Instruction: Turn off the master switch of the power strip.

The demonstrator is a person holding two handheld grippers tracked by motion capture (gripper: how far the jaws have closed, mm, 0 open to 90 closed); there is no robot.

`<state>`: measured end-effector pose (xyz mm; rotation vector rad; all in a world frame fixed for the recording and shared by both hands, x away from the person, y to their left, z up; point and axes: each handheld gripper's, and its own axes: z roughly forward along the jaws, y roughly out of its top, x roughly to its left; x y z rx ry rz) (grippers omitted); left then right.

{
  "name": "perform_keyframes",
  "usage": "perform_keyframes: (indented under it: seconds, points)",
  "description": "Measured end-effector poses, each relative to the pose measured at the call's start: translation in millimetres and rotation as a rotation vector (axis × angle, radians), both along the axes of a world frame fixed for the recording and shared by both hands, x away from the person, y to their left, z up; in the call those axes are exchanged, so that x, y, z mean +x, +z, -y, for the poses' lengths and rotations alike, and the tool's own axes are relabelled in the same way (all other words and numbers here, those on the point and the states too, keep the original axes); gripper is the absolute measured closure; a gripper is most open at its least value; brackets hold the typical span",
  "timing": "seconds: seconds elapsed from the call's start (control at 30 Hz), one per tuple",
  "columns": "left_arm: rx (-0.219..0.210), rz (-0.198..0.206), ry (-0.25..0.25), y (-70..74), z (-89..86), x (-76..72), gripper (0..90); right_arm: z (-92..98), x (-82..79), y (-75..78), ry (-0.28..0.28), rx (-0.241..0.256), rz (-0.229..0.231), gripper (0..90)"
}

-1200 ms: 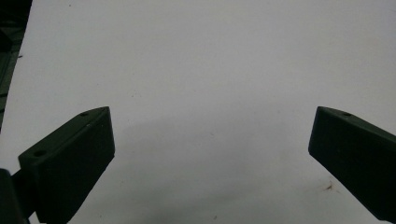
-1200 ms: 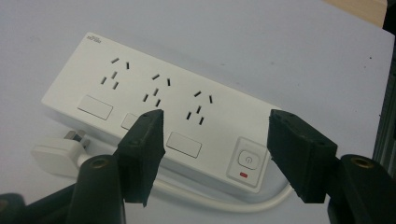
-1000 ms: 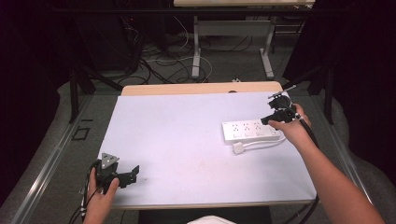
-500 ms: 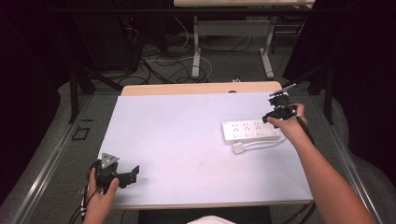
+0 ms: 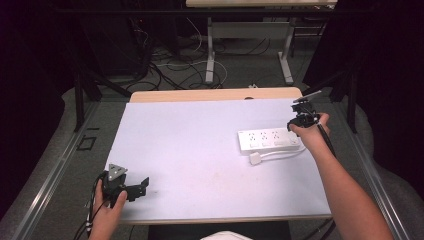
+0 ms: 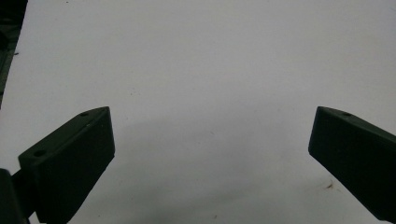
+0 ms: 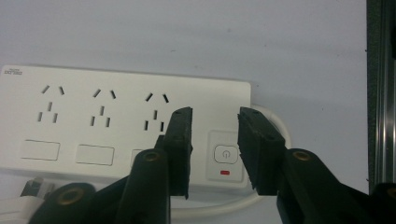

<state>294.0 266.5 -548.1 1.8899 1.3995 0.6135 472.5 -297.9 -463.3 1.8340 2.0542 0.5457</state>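
fingers of right gripper (image 7: 215,140) narrowly parted over power strip (image 7: 126,126); left gripper (image 6: 210,154) wide.

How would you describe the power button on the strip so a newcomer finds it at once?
Start at the white table and go to its right side, where the white power strip lies flat. The power button sits at the end nearest the right gripper, framed between its jaws; unlike the sockets beside it, it is a rounded square with a small red bar below.
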Motion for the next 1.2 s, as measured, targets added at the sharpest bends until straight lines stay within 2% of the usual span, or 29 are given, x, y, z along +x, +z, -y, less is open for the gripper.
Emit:
perform_keyframes:
  seconds: [0.13, 0.23, 0.33, 0.4, 0.83, 0.93, 0.97, 1.03, 1.13, 1.2]
  points:
    - [0.002, 0.001, -0.002, 0.0, 0.1, 0.1, 0.4, 5.6, 0.4, -1.3, -0.014, 0.002, -0.007, 76.3]
    - [0.005, -0.002, -0.003, 0.3, 0.2, 0.0, 0.4, 6.7, 0.4, -0.8, -0.02, 0.003, -0.013, 79.3]
    - [0.002, 0.001, -0.002, -0.1, 0.3, 0.1, 0.5, 7.4, 0.3, -1.0, -0.019, -0.012, -0.009, 87.7]
    - [0.001, 0.001, -0.001, 0.0, 0.2, 0.1, 0.5, 7.2, 0.2, -1.1, -0.016, -0.019, -0.003, 89.4]
    - [0.002, -0.006, -0.004, -0.2, 0.2, 0.2, 0.4, 5.2, 2.5, -5.0, -0.013, -0.03, -0.013, 90.0]
    - [0.001, -0.004, -0.005, -0.7, 0.5, 0.4, 0.5, 5.3, 3.4, -6.3, 0.006, -0.042, -0.015, 90.0]
    - [0.004, -0.004, -0.006, -0.7, 0.4, 0.5, 0.5, 4.5, 3.6, -6.7, 0.008, -0.032, -0.031, 90.0]
    - [0.013, -0.009, -0.012, -0.5, 0.0, 0.4, 0.5, 3.6, 4.2, -8.6, 0.021, -0.051, -0.021, 90.0]
    - [0.004, -0.005, -0.008, -1.1, 0.7, 0.7, 0.4, 1.1, 4.6, -10.3, 0.029, -0.053, -0.035, 90.0]
    - [0.004, -0.006, -0.008, -1.0, 0.7, 0.8, 0.5, 0.2, 5.0, -11.7, 0.035, -0.053, -0.028, 90.0]
